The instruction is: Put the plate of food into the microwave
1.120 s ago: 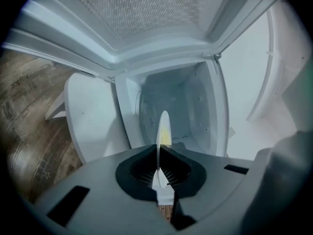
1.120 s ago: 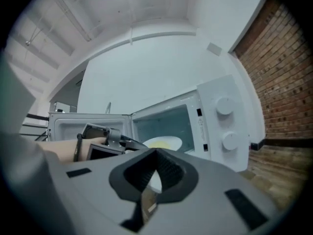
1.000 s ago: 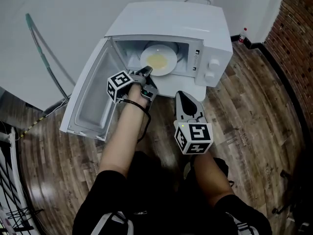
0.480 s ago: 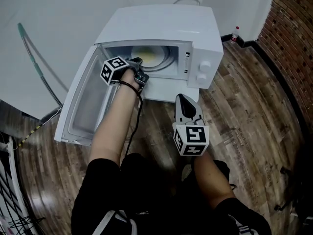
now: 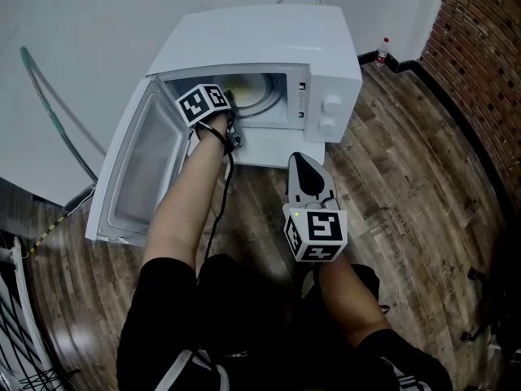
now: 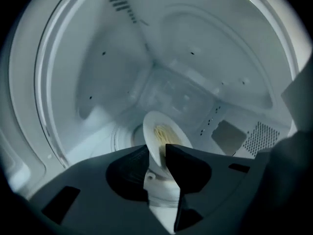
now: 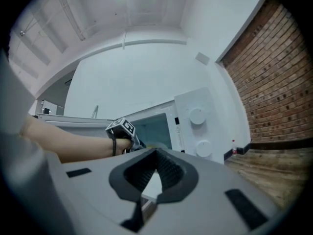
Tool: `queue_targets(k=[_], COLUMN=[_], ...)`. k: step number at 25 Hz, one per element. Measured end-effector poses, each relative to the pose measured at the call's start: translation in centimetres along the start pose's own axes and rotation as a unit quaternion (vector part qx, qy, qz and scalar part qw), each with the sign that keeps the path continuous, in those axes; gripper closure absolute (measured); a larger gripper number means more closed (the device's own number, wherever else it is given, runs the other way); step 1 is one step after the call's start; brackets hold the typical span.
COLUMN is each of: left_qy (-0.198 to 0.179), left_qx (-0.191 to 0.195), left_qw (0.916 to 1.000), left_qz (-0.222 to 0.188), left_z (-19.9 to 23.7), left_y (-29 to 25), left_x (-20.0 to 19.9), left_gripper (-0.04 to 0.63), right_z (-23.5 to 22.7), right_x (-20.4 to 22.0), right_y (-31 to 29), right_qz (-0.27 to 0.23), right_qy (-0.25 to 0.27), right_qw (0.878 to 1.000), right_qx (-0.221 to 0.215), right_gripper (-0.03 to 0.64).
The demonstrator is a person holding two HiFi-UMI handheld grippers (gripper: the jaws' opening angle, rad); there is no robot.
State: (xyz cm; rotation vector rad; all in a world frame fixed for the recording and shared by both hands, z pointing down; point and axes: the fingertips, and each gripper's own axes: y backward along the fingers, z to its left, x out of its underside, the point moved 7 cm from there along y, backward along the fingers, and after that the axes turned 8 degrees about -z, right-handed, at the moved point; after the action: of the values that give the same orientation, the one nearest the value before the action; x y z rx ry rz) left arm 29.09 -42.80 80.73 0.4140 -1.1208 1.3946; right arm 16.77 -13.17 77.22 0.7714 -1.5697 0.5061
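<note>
1. A white microwave (image 5: 269,35) stands on a wooden floor (image 5: 407,186). Its door (image 5: 146,169) is swung wide open to the left.
2. The white plate (image 6: 149,126) with pale yellow food (image 6: 164,135) is inside the microwave, near the middle of the cavity floor.
3. The left gripper (image 6: 157,153) reaches in through the door opening. Its jaws have just been opening and now stand partly apart. The plate's near rim sits in the gap between them, but they are not pressing on it.
4. The right gripper (image 5: 299,163) is outside, over the floor near the microwave's front edge. It points at the microwave with its jaws together, holding nothing.
</note>
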Motion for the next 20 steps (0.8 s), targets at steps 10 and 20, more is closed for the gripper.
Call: queue_targets(k=[10,20], left_qy=[-0.107,-0.243], left_qx=[-0.034,-0.073], left_qw=[0.9932,0.9647], left_qz=[-0.029,-0.070], left_z=[-0.3,-0.5], left_y=[-0.6,0.0], left_x=[0.1,-0.5], left_gripper=[0.462,0.426], right_z=[0.4,0.5], right_x=[-0.5,-1.0], right_y=[0.6,1.1], right_qz=[-0.007,-0.011], right_qy=[-0.005,-0.009], right_qw=[1.000,1.000], right_qx=[-0.001,-0.003], right_gripper=[0.609,0.610])
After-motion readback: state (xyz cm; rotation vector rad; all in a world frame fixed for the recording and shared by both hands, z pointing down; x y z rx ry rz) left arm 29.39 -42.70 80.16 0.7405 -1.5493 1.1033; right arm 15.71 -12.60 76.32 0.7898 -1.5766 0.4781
